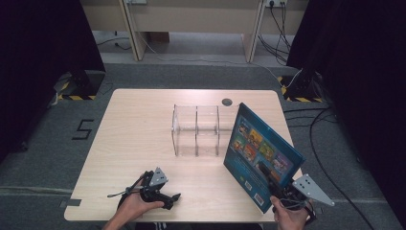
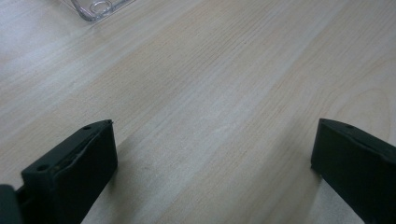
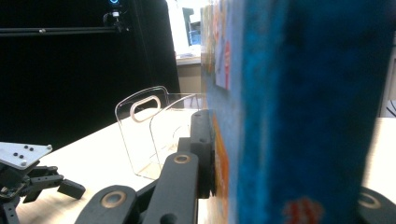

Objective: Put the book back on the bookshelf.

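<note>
Pale wood tabletop carries everything: the right gripper has its jaws clamped on one blue book, lifted and tilted near the right front corner, not yet in the one clear rack at centre; the left gripper rests wide open, holding nothing, at the front edge.

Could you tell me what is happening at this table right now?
A person works with two handheld grippers. The right gripper is shut on a blue picture book, holding it upright and tilted beside a clear acrylic file rack. The left gripper rests open and empty on the wooden table.
</note>
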